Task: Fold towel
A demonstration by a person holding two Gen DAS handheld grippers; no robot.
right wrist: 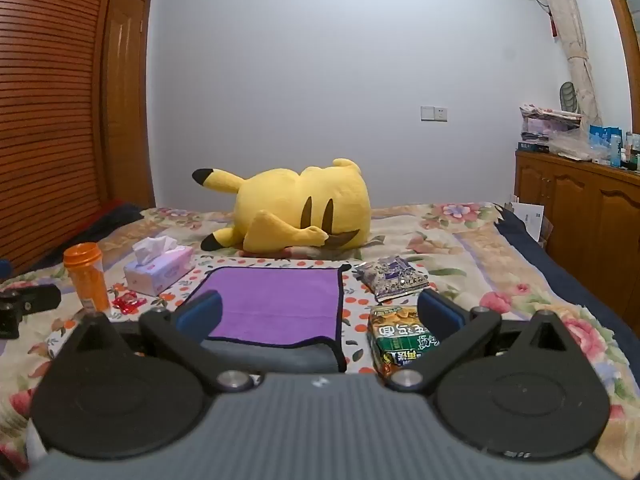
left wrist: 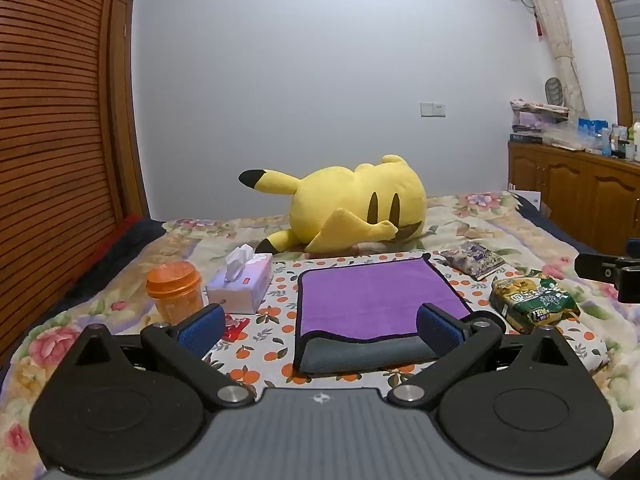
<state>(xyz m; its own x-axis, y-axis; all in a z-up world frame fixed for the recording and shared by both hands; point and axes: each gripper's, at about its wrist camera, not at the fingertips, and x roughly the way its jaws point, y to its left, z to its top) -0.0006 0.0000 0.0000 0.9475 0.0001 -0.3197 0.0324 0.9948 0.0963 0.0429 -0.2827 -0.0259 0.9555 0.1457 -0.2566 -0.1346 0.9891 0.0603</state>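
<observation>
towel (left wrist: pixel 376 296) lies on the bed (left wrist: pixel 460 216), purple side up, its near edge folded back to show grey. left gripper (left wrist: pixel 320 326) and right gripper (right wrist: pixel 320 314) hover with fingers spread wide, holding nothing. risk: a shallow pinch could catch only one layer, and snacks (right wrist: pixel 402 344) just beside it could get dragged.

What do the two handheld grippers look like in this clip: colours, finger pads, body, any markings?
The left gripper and right gripper look identical: black angular finger arms tipped with blue textured pads, silver pivot bolts, and two black round-based housings rising to triangular cut-out peaks. Between them sits a grey ribbed body with a small pale emblem at its front edge. No cables, sleeves or hands are visible.
</observation>
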